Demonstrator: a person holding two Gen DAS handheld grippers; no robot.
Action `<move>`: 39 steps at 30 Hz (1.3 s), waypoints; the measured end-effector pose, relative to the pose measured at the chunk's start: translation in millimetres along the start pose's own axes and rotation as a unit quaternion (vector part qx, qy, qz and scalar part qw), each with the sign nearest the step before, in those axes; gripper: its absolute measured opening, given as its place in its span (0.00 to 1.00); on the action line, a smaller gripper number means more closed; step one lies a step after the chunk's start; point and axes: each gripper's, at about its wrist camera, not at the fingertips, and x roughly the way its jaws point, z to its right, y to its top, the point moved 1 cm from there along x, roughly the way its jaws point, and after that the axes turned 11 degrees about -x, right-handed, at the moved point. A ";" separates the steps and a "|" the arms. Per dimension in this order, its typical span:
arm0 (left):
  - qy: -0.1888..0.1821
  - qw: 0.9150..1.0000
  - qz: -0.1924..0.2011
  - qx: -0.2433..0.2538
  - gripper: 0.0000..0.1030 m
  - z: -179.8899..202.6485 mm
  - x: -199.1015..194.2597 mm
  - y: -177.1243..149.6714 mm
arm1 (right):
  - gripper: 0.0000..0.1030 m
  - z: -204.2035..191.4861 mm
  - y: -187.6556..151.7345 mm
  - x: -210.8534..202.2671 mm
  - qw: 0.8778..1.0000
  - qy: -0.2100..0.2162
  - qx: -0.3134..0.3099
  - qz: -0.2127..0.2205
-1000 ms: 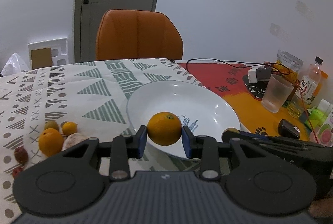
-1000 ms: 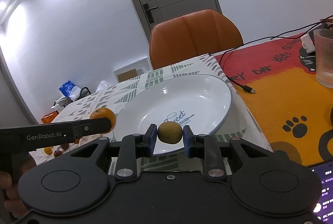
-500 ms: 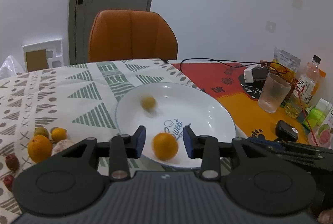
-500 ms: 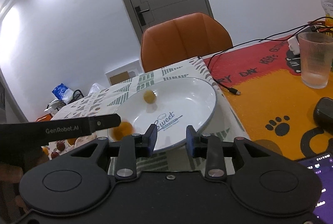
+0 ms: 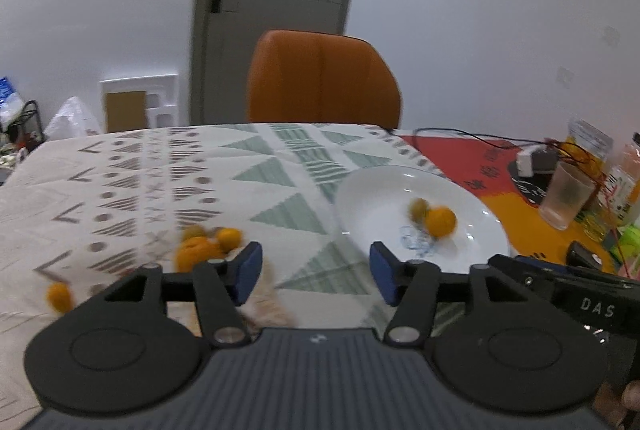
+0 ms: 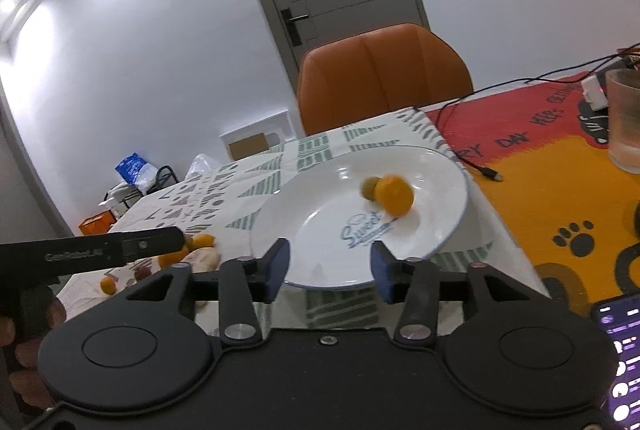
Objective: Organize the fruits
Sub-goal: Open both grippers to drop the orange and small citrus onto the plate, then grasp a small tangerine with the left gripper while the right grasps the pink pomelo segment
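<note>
A white plate (image 5: 372, 190) (image 6: 440, 166) holds an orange (image 5: 440, 221) (image 6: 395, 195) touching a small yellow-green fruit (image 5: 418, 208) (image 6: 369, 187). My left gripper (image 5: 316, 278) is open and empty, left of the plate over the cloth. Just beyond its left finger lies a blurred pile of oranges and small fruits (image 5: 208, 246) (image 6: 198, 250). One small orange (image 5: 59, 296) lies further left. My right gripper (image 6: 326, 272) is open and empty at the plate's near rim. The left gripper's body (image 6: 80, 254) shows at left in the right wrist view.
An orange chair (image 5: 324, 78) stands behind the table. A frosted glass (image 5: 566, 196) (image 6: 624, 118), bottles, a charger and cables sit on the red-orange mat at right. A phone (image 6: 620, 358) lies at the near right. A dark object (image 5: 584, 256) lies near the plate.
Both grippers opened and dropped their fruits into the plate. The orange and the small fruit rolled together. The left gripper swung left toward the fruit pile, and both opened wider.
</note>
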 end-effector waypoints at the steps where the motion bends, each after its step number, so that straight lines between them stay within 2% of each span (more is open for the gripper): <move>1: 0.005 1.000 0.003 -0.004 0.58 -6.3 -4.7 1.0 | 0.50 -3.3 0.8 0.3 1.000 0.001 -0.002 0.001; 4: 0.019 1.000 0.010 -0.012 0.61 -20.7 -15.4 3.7 | 0.52 -11.3 3.5 0.9 1.000 0.003 -0.004 0.004; 6: 0.029 0.999 0.017 -0.016 0.70 -30.2 -24.0 4.5 | 0.55 -16.0 5.2 0.4 1.000 0.004 -0.005 0.007; 8: 0.037 0.999 0.029 -0.021 0.73 -40.0 -33.1 4.3 | 0.60 -21.1 7.0 -0.5 1.000 0.008 -0.009 0.009; 15: 0.069 0.996 0.043 -0.040 0.74 -71.0 -57.5 3.6 | 0.77 -41.5 11.7 -7.5 0.999 0.025 -0.034 0.021; 23: 0.095 0.993 0.053 -0.050 0.76 -96.2 -76.5 -2.2 | 0.88 -59.1 7.8 -2.2 0.998 0.050 -0.045 0.013; 29: 0.110 0.991 0.054 -0.061 0.76 -110.8 -83.7 -4.7 | 0.94 -68.3 5.9 2.1 0.997 0.064 -0.046 0.010; 39: 0.123 0.988 0.048 -0.081 0.76 -128.0 -77.2 -6.4 | 0.93 -81.6 5.7 17.2 0.995 0.085 -0.060 0.000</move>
